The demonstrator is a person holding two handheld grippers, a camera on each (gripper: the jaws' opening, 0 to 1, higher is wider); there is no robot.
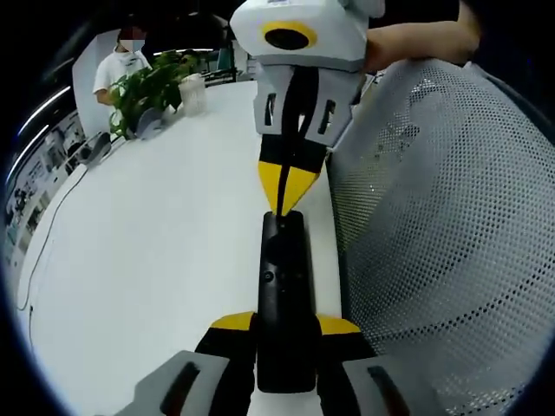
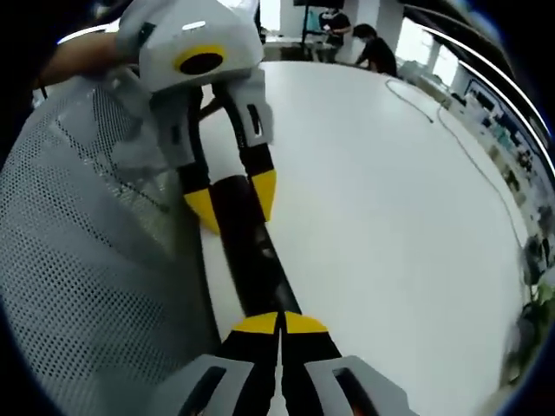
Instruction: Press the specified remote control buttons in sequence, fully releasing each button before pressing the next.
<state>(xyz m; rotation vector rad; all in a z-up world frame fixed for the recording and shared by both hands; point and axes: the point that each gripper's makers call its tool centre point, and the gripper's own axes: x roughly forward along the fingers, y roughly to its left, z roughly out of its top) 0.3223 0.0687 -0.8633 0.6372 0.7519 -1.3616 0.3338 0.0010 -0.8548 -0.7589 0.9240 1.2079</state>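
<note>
White table (image 1: 156, 260) carried a black remote (image 1: 284, 295) lying near its edge, right beside a grey mesh chair back (image 1: 451, 225). Left gripper (image 1: 286, 328) was clamped on the remote's near end, one yellow-tipped jaw on each side. Right gripper (image 2: 279, 324) had its jaws pressed together, tips down on the remote's top face; a potted plant (image 1: 147, 91) stood at the far end.
</note>
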